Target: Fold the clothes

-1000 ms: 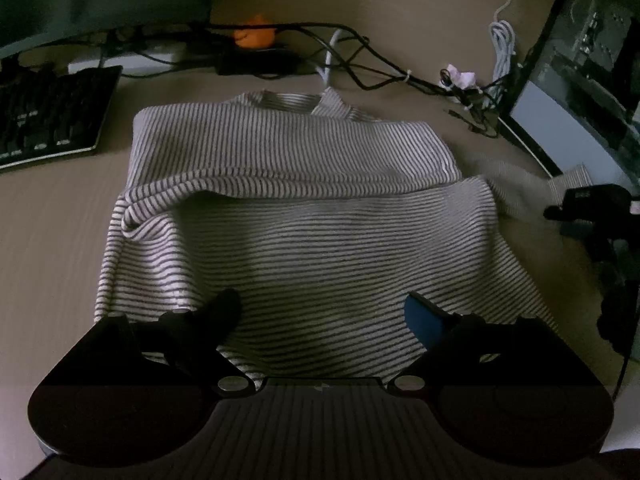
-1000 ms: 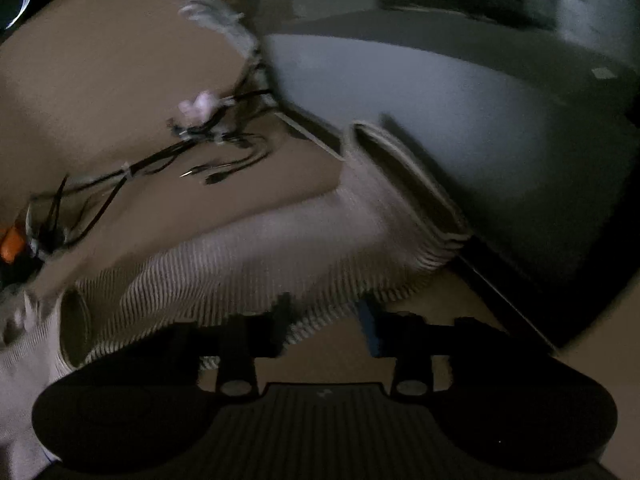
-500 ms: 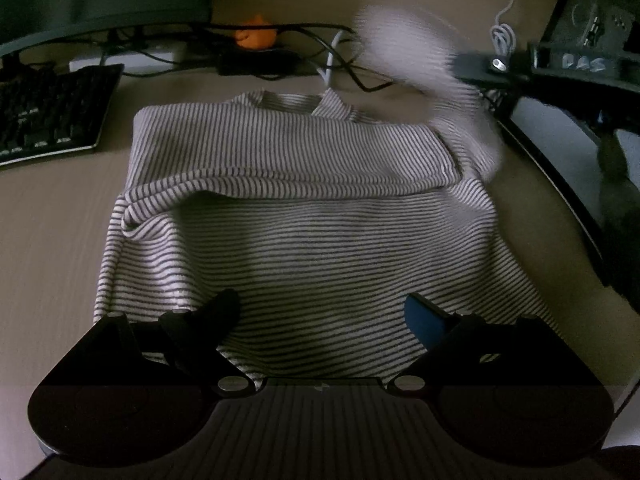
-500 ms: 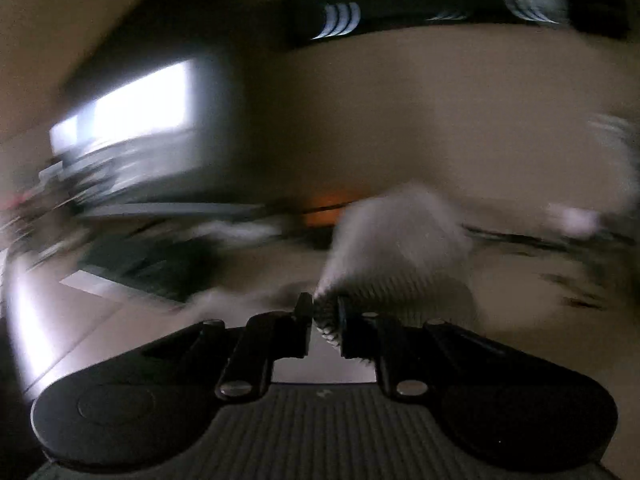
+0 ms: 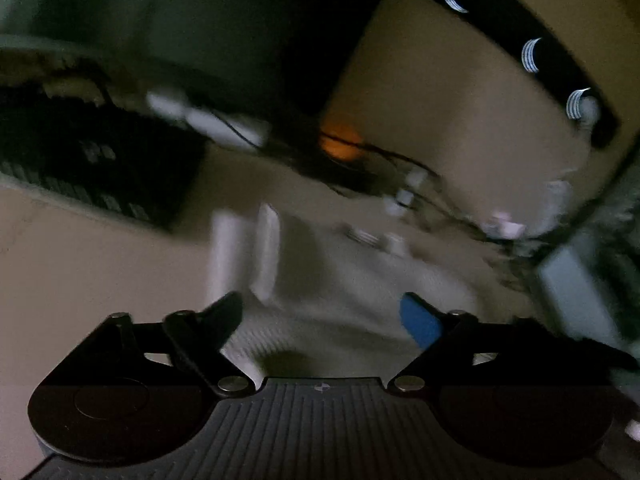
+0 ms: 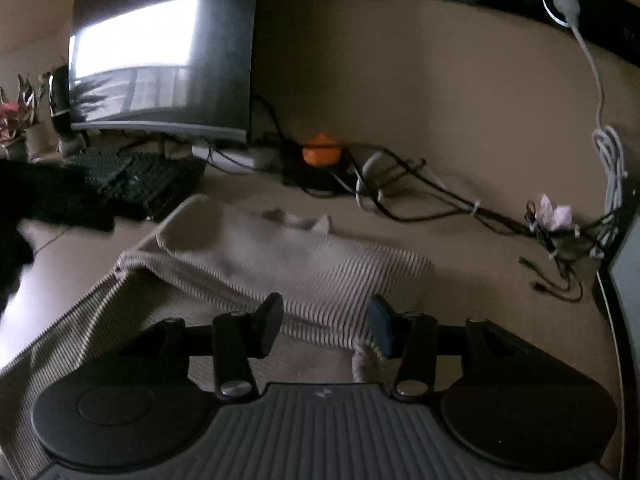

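Striped top (image 6: 288, 264) spread on the beige desk (image 6: 460, 248), folded part-way: one sleeve or flap laid across the body, stripes clear near the camera, neckline at the far edge toward the cables. Lies in front of the monitor (image 6: 160, 60), a little to its right, with the black keyboard (image 6: 136, 180) just off its left corner.

Right gripper (image 6: 326, 322) over the near edge of the top, jaws part-way apart after just opening; cloth passes between and under the fingers, blue pad (image 6: 380, 326) right beside a small bunched fold, no visible squeeze, nothing lifted. Released, by the look of it.

Left gripper (image 5: 326, 316) seen in a heavily blurred, tilted view; jaws fairly wide though just narrowed, pale cloth (image 5: 320, 280) below and beyond the fingers, none pinched between them.

Outward from the top: orange object (image 6: 321, 151) behind it near the wall, right of the monitor's base, on a dark block. Tangle of black cables (image 6: 420, 192) trailing rightward from there to a small pink-white clump (image 6: 554, 210). Grey cord (image 6: 600, 120) hanging down the wall far right of the monitor. Potted plant (image 6: 16, 120) left of the monitor. Dark blurred shape at the left edge of the right wrist view, unidentifiable.
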